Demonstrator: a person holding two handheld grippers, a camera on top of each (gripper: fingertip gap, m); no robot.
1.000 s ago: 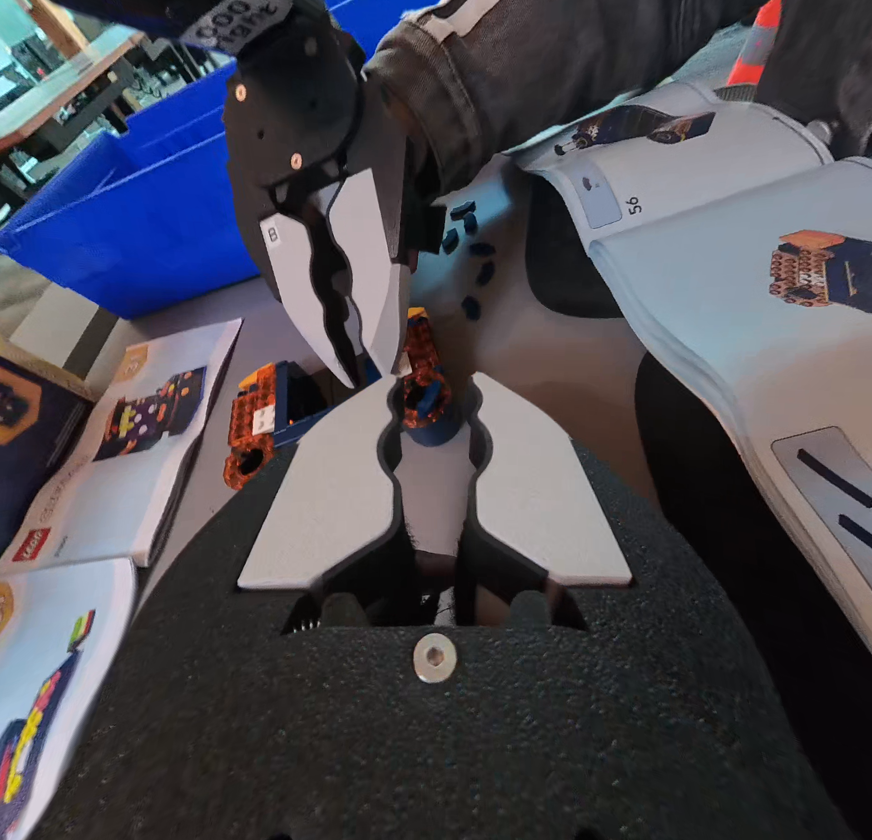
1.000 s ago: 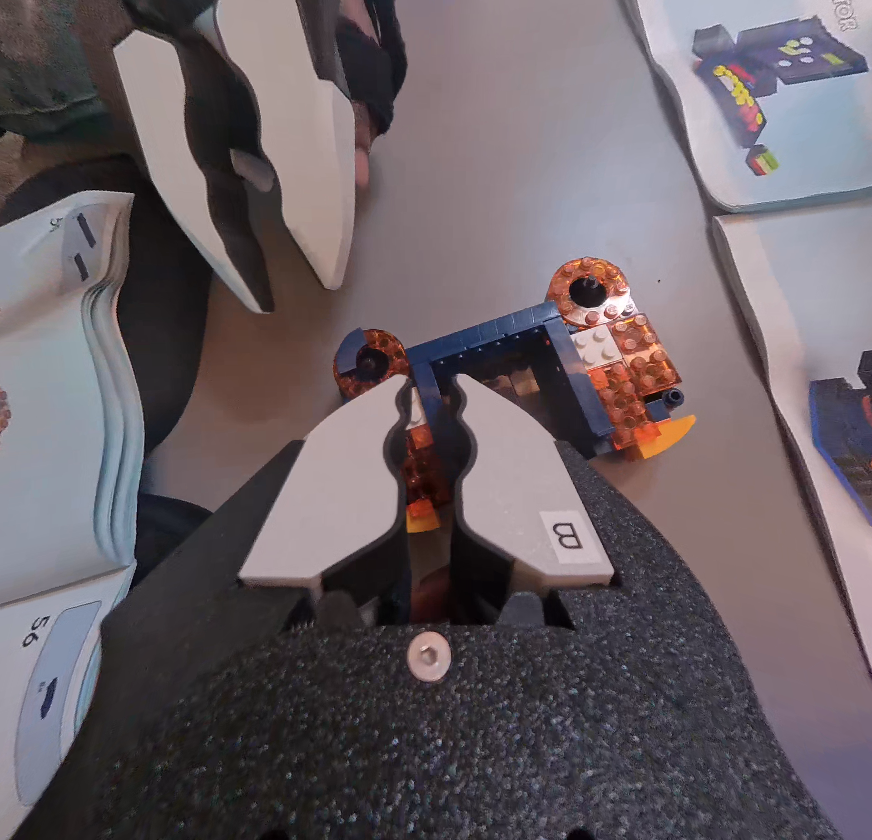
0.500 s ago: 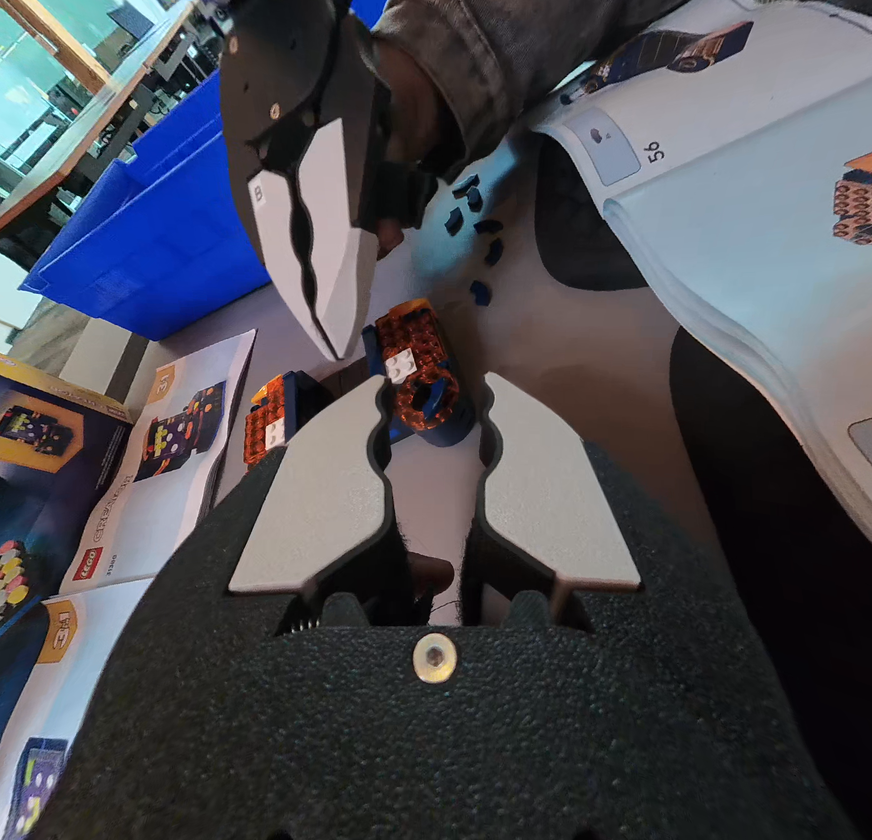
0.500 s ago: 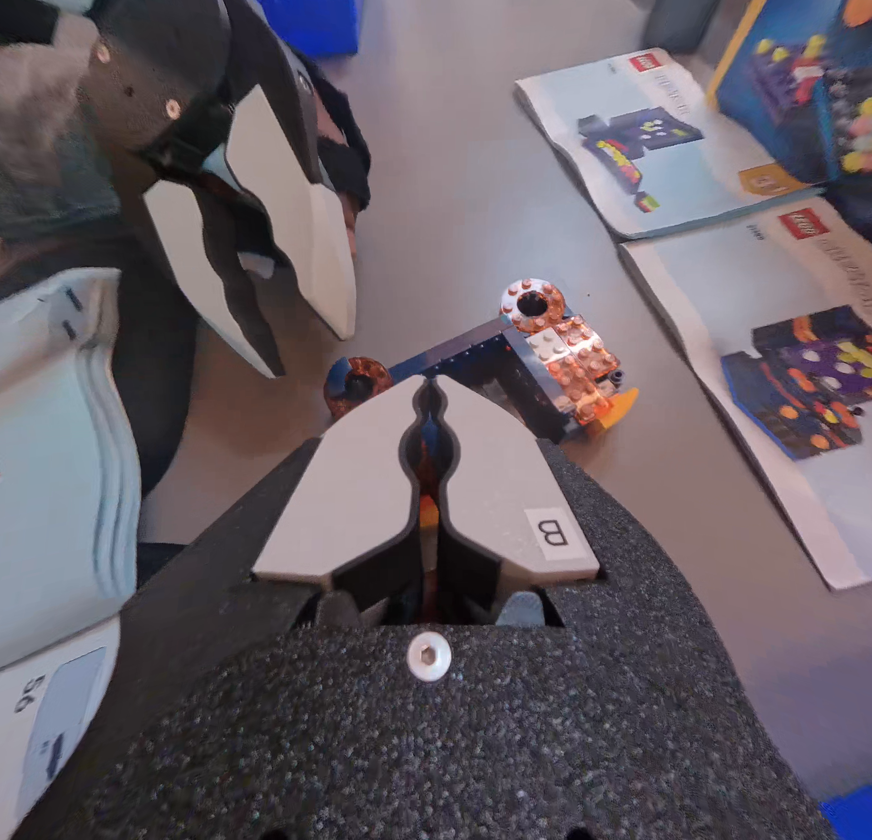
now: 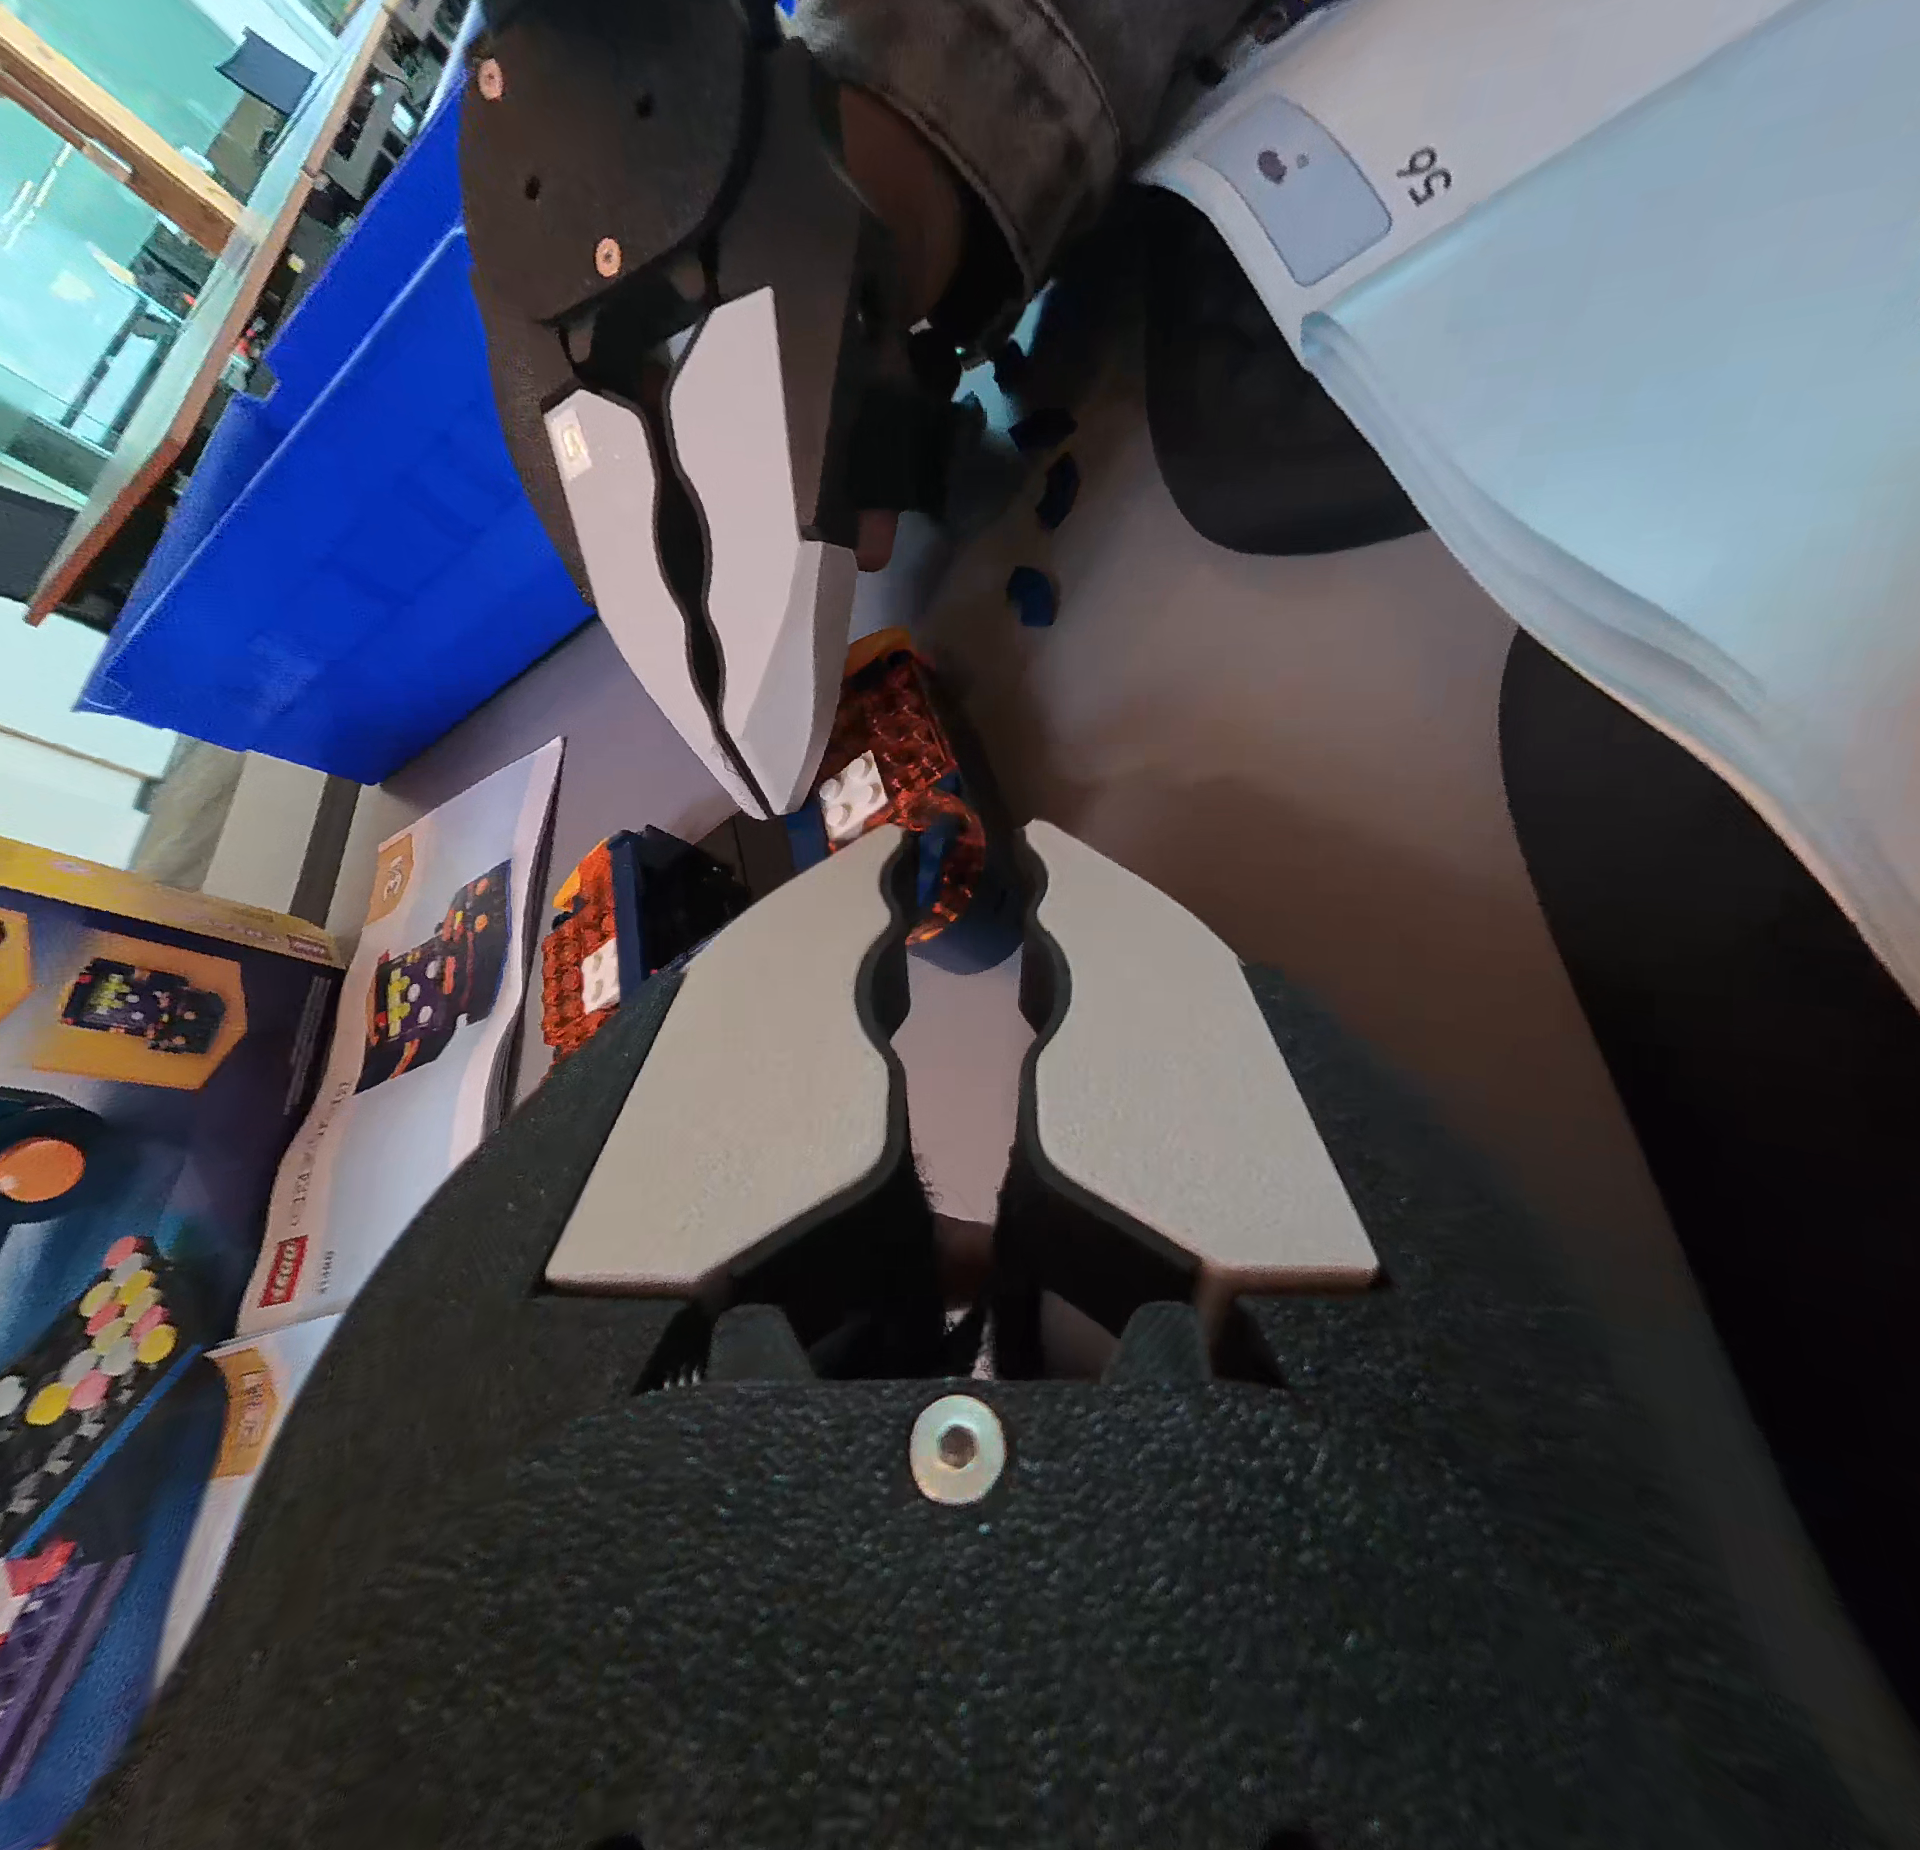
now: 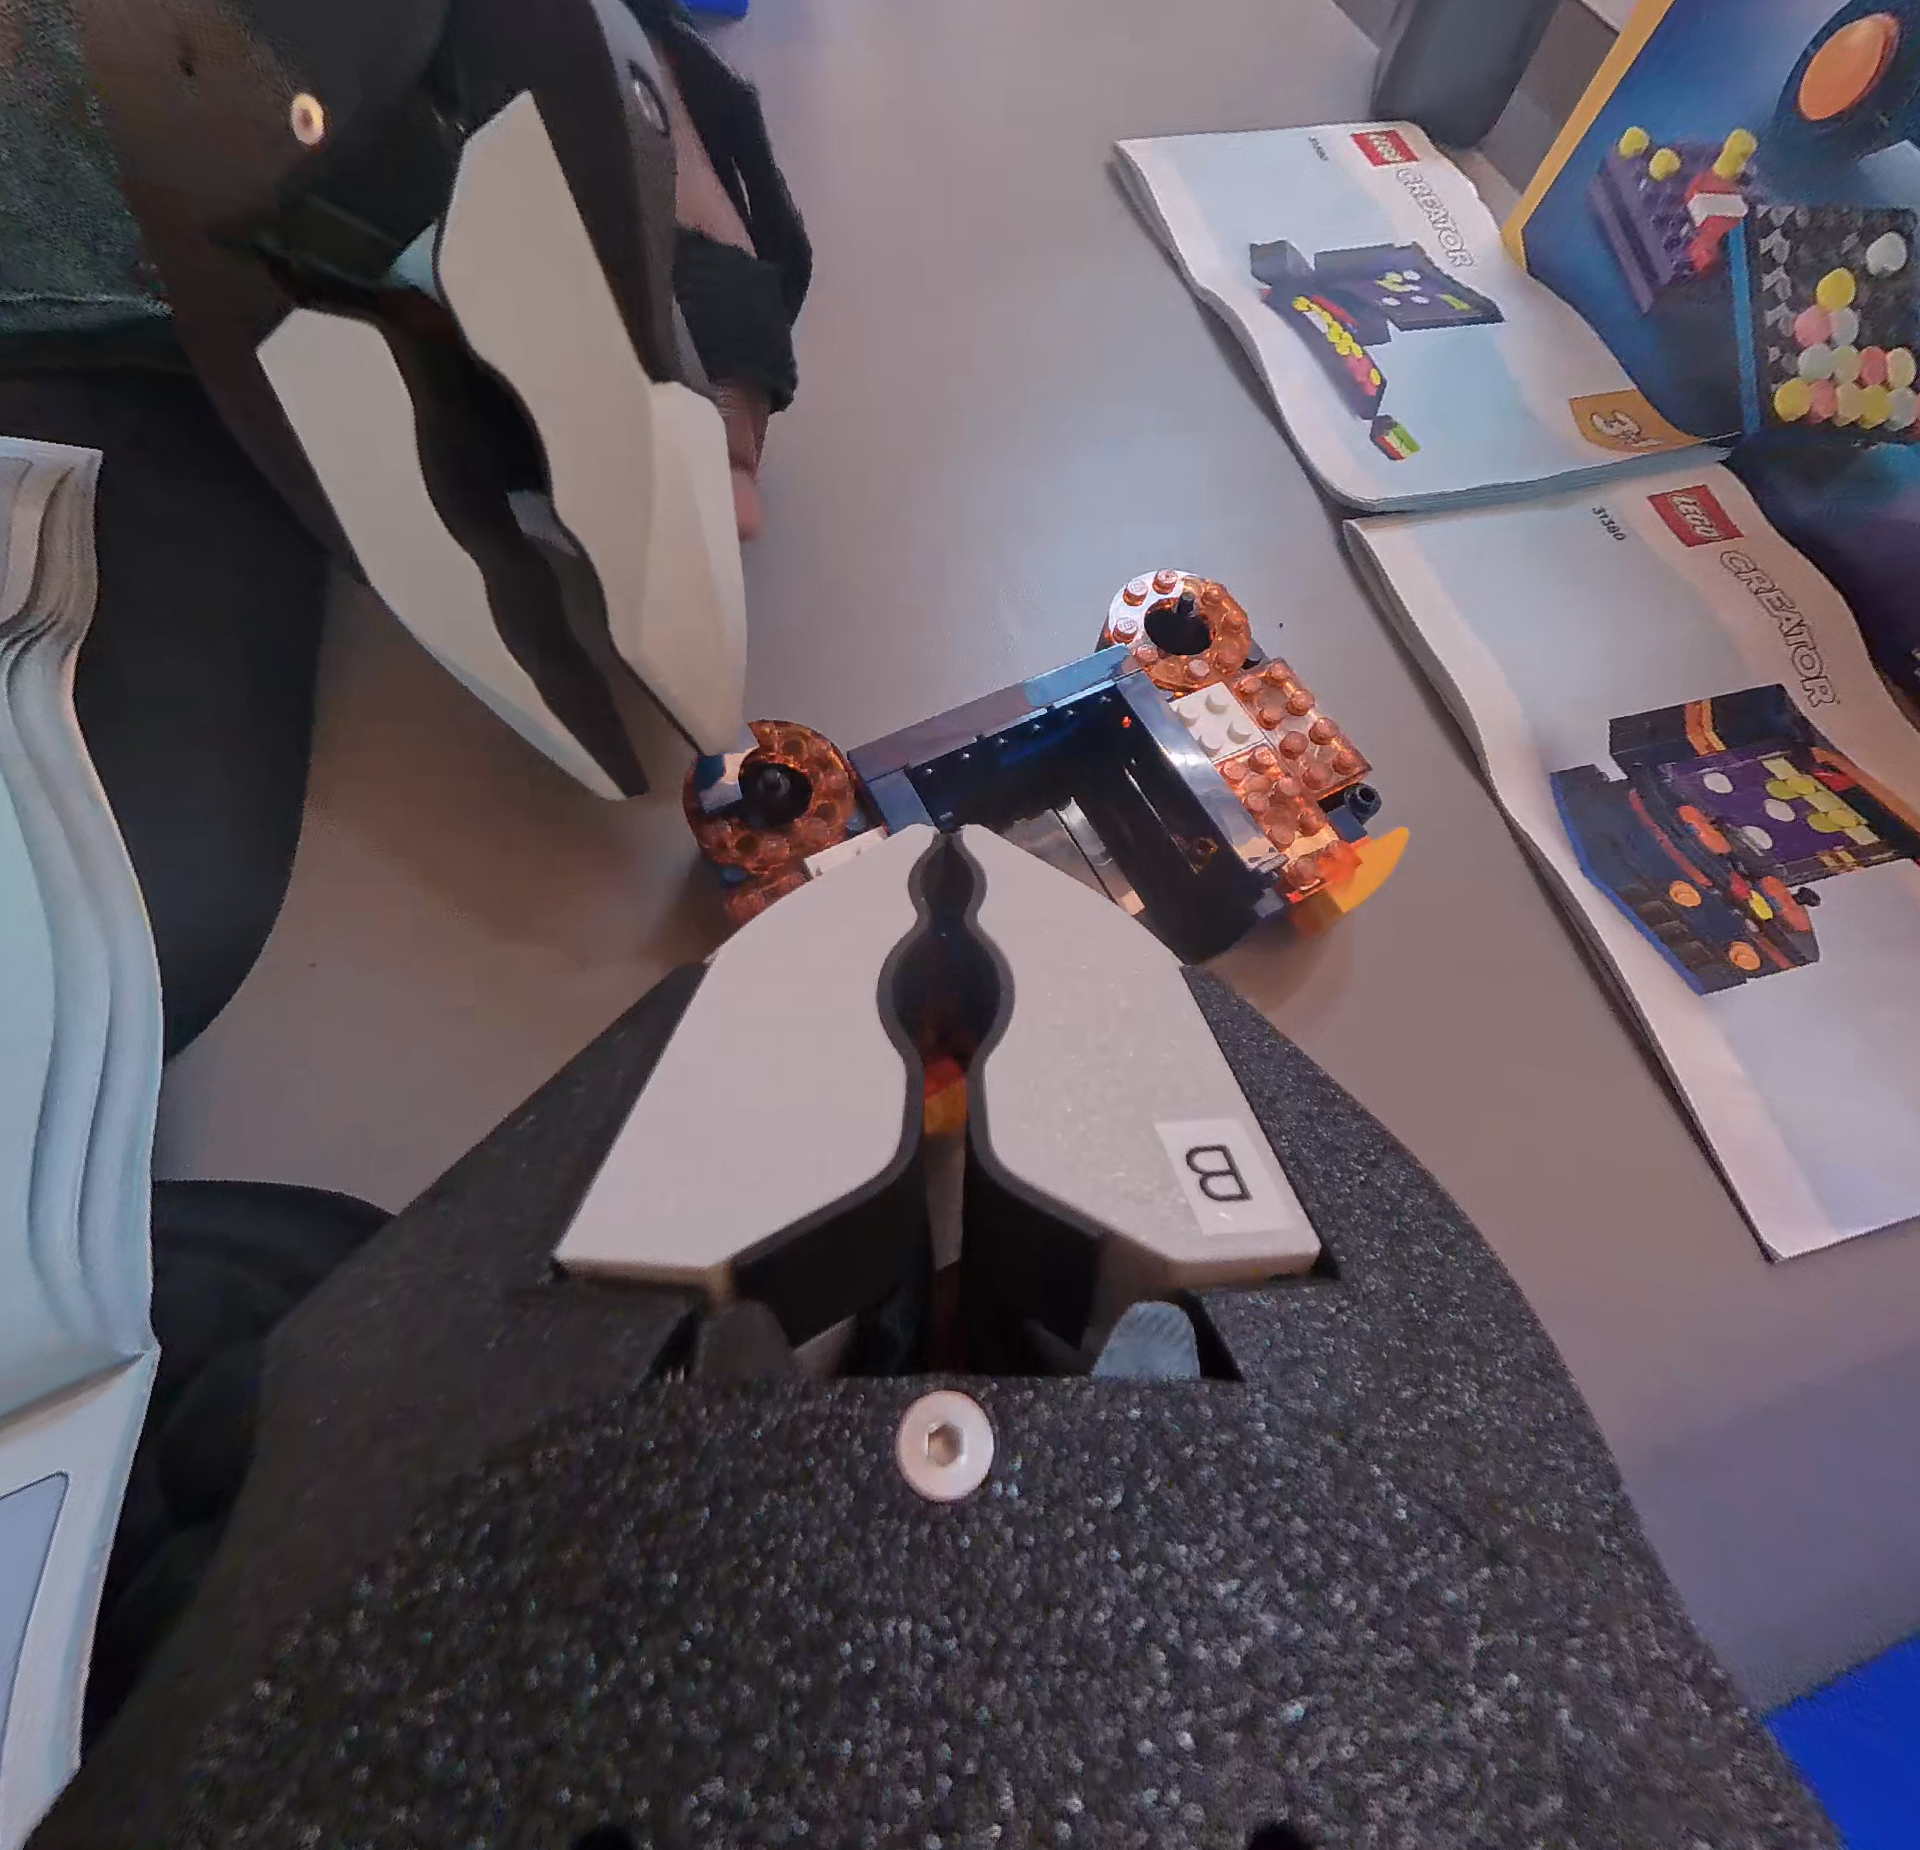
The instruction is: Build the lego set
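Note:
A lego model (image 6: 1143, 761) of dark blue walls and clear orange plates with two orange rings lies on the grey table. It also shows in the left wrist view (image 5: 894, 751). My left gripper (image 5: 966, 839) is open, its tips on either side of the near orange ring (image 5: 951, 886). In the right wrist view the left gripper (image 6: 665, 756) comes in from the upper left and touches that ring (image 6: 769, 792). My right gripper (image 6: 945, 839) is shut, its tips on the model's left arm. It points down onto the model in the left wrist view (image 5: 764, 798). Whether it pinches a part is hidden.
Two closed instruction booklets (image 6: 1371, 314) (image 6: 1662, 813) and the set's box (image 6: 1766, 190) lie to the right. An open manual (image 5: 1610, 450) lies on the other side, with several small dark blue pieces (image 5: 1049, 470) beside it. A blue bin (image 5: 343, 512) stands behind. About 5 cm separates my left fingertips from my right.
My right gripper has closed from open over the model's left arm. My left gripper has moved in until its tips reach the orange ring.

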